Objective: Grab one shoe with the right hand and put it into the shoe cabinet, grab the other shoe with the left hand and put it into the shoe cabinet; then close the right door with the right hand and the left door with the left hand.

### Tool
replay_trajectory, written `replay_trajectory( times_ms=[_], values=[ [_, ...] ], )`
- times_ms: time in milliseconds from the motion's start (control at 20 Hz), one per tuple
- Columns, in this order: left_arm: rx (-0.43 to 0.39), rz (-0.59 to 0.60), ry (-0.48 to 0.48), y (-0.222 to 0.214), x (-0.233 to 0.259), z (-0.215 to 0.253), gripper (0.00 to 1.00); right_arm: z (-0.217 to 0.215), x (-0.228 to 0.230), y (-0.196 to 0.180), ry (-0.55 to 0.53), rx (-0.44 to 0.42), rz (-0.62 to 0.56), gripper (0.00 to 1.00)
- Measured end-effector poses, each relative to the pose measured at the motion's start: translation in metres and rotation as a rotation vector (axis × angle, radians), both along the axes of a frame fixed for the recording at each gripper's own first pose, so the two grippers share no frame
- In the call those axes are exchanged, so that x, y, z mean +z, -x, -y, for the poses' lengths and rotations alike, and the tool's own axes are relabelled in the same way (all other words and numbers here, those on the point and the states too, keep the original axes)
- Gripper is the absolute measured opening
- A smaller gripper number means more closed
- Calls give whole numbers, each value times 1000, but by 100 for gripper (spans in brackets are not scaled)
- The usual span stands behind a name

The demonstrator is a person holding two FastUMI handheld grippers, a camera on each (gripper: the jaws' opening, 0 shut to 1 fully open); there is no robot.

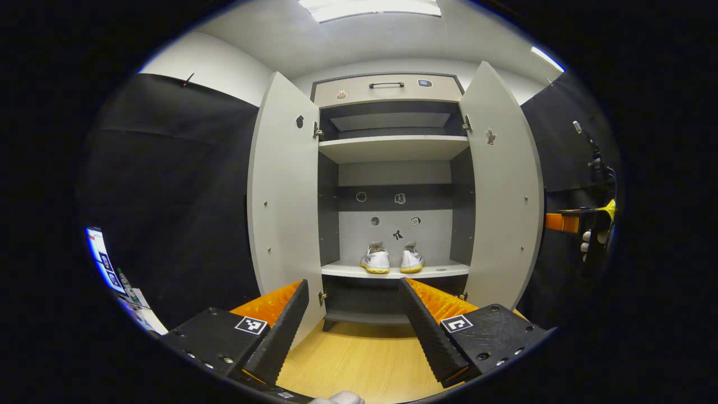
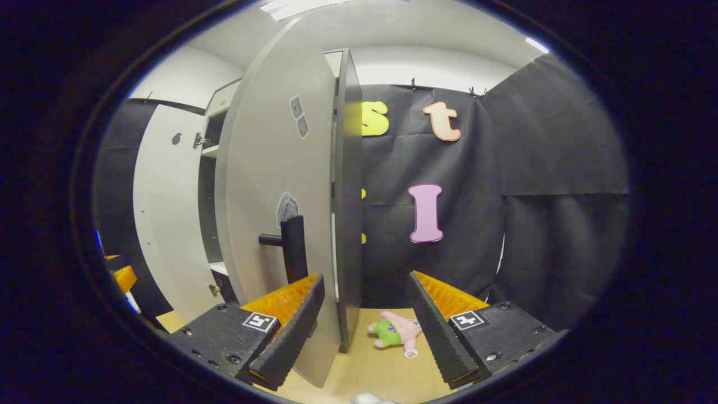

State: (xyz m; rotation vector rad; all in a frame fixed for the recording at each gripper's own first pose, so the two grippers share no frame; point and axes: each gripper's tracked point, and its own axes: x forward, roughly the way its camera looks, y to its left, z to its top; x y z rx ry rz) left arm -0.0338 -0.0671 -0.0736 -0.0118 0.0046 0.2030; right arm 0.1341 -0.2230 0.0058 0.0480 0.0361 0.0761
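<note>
In the right gripper view we see our right gripper (image 2: 364, 331) with its fingers spread, straddling the free edge of the right door (image 2: 269, 185), beside its dark handle (image 2: 293, 247). A pink plush toy (image 2: 397, 332) lies on the wooden floor (image 2: 381, 376) beyond.

right door (image 2: 280, 185) edge between right jaws — blocks ahead | cabinet (image 1: 392, 90) front open — shelf reachable

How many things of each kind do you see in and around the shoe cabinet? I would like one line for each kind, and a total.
Shoes: 2, side by side on a cabinet shelf
Cabinet doors: 2, both open
Drawer: 1, at the top
Plush toy: 1, on the floor
Total: 6
</note>
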Motion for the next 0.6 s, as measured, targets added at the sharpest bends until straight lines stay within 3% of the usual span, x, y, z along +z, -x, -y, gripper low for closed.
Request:
replay_trajectory(
  times_ms=[200, 350, 400, 500, 600],
  values=[
    [-28, 4, 5, -5, 0, -6, 100, -21, 0, 0, -12, -1, -11, 98],
    [-63, 7, -11, -7, 2, -17, 96, -45, 0, 2, -12, -18, -17, 93],
    [-82, 4, -25, -11, 3, -22, 96, -56, 0, 2, -17, -20, -21, 98],
    [-123, 1, -27, -13, 1, -29, 96, -79, 0, 1, -15, -25, -18, 98],
    [-148, -3, -25, -14, 1, -39, 96, -99, 1, -5, -6, -32, -14, 93]
  ],
)
